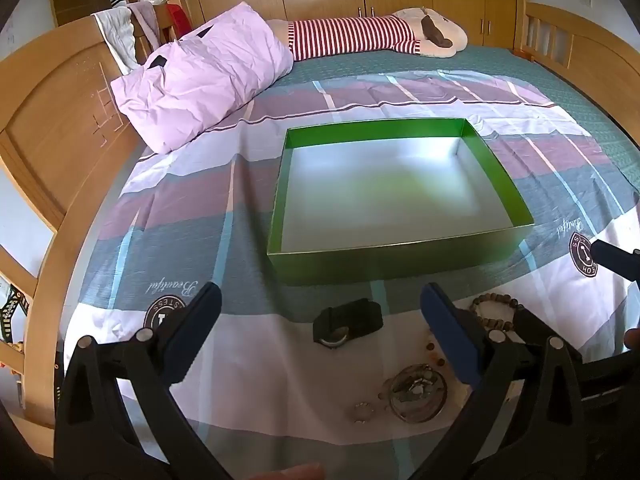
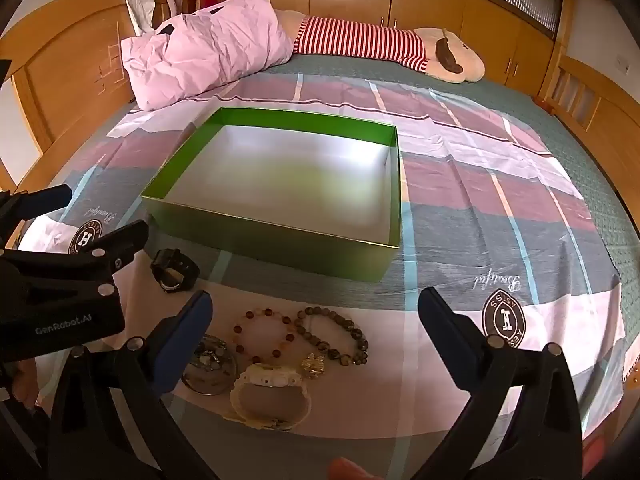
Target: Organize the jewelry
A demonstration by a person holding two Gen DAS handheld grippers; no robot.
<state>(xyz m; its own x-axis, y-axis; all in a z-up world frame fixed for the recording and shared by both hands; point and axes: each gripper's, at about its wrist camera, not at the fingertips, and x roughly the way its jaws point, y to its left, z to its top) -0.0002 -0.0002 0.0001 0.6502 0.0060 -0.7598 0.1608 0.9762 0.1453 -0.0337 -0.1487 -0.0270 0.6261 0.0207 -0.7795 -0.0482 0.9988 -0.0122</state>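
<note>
An empty green box (image 1: 400,258) (image 2: 276,246) with a silver inside sits on the bed. In front of it lie a black watch (image 1: 346,322) (image 2: 176,270), a round glass dish (image 1: 418,392) (image 2: 210,364), a dark bead bracelet (image 2: 334,334) (image 1: 494,312), an amber bead bracelet (image 2: 262,336), a white watch (image 2: 272,394) and a small gold piece (image 2: 314,364). My left gripper (image 1: 320,304) is open above the black watch. My right gripper (image 2: 316,308) is open above the bracelets. Both are empty.
The plaid sheet (image 1: 180,220) covers the bed. A pink pillow (image 1: 200,76) and a striped plush toy (image 1: 360,36) lie at the far side. A wooden headboard (image 1: 52,120) stands at left. The left gripper's body (image 2: 60,280) shows in the right wrist view.
</note>
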